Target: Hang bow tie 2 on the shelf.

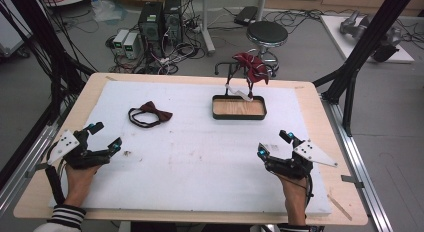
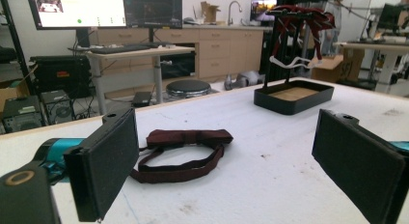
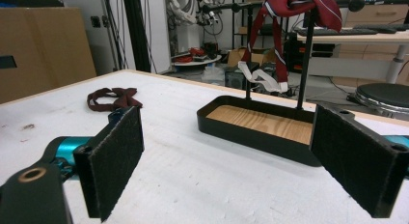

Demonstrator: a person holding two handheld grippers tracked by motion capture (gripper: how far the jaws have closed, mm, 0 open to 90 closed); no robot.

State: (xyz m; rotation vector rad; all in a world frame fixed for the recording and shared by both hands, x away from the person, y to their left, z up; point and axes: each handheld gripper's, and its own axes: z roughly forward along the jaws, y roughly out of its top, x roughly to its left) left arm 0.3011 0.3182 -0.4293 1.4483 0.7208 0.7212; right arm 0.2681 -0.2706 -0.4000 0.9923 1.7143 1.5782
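black felt-faced jaws stand wide apart on both tools, nothing between them. we hold the left gripper near the table's left edge and the right gripper near its right, both low over the white foam mat. ahead of the left one lies a maroon bow tie, strap looped beside it, flat on the mat. we guess it belongs on the stand (a 2nd tie already hangs there). pinch the knot, not the slack strap. the stand's black tray rim and posts sit in the way.
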